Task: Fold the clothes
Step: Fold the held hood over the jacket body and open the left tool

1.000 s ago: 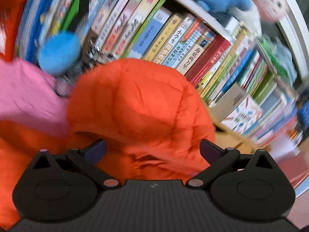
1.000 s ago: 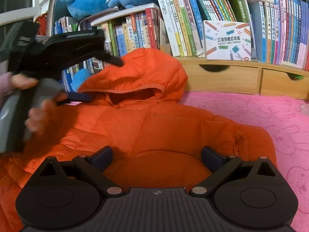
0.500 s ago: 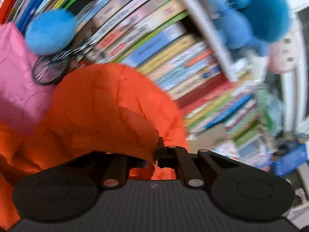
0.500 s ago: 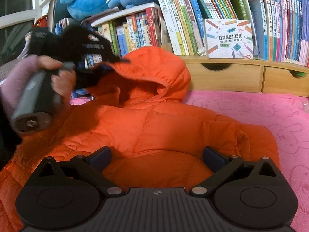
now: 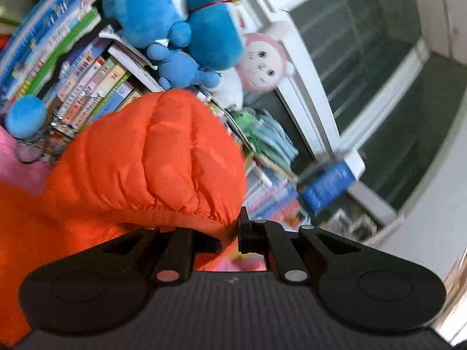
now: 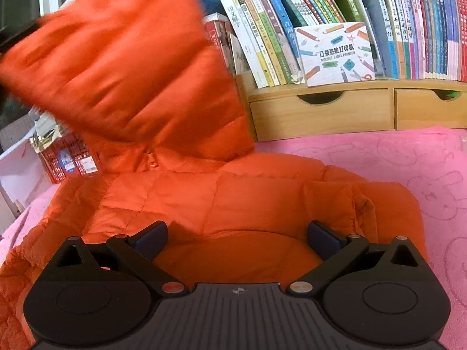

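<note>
An orange puffer jacket (image 6: 233, 204) lies spread on a pink blanket (image 6: 408, 160). Its hood (image 6: 125, 67) is lifted up and stretched to the upper left, blurred by motion. In the left wrist view the hood (image 5: 151, 160) fills the middle, and my left gripper (image 5: 233, 230) is shut on its gathered rim. My right gripper (image 6: 236, 239) stands open low over the jacket's body, its blue pads (image 6: 151, 234) apart with orange fabric lying between them, nothing pinched. The left gripper itself is hidden behind the hood in the right wrist view.
Rows of books (image 6: 350, 23) stand on a wooden drawer unit (image 6: 321, 110) behind the blanket. Blue and pink plush toys (image 5: 181, 29) sit on top of the books. A red basket (image 6: 67, 157) is at the left, and a window frame (image 5: 306, 87) lies beyond.
My left gripper went from open behind the hood to shut on its rim, then lifted the hood up and sideways. The right gripper stayed open and still.
</note>
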Demonstrator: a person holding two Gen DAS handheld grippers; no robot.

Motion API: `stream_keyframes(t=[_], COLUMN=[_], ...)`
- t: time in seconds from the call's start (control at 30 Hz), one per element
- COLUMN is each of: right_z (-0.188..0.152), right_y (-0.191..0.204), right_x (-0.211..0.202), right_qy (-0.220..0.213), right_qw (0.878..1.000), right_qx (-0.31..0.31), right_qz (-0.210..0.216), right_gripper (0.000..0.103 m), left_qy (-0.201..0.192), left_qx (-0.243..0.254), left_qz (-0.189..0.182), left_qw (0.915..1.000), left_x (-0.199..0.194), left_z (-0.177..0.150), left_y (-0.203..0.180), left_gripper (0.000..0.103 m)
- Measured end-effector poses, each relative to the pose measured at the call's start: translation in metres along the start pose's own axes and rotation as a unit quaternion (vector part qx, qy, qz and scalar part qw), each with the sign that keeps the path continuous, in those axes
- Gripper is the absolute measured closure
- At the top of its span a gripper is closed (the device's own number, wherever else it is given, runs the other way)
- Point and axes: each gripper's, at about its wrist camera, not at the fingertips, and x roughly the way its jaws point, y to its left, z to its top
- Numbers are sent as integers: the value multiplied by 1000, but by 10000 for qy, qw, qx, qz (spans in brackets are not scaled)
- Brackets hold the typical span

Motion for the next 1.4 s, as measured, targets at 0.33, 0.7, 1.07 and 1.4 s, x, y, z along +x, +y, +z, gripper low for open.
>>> stream_keyframes(t=[0.33,0.7,1.07,1.4], right_z=[2,1,35,60], right_y=[-5,24,124,153], right_x=[-3,-84,-103,-17], right_qy=[-56,-264,-1420,565], right_qw=[9999,9801,9114,9456], right_qx=[117,-1840,-3842,-3203], right_qz=[85,-692,403,99], right_gripper=[0,0,0,45], left_qy=[789,1090,1146,1129], left_qx=[735,743,738,611], left_qz=[1248,1372,1133,1050], left_qw=[9863,9817,9842,9862], left_x=[-30,-19,-21,-22], left_z=[-86,-119,-124,-124], left_y=[20,51,51,54], left_gripper=[87,74,56,54])
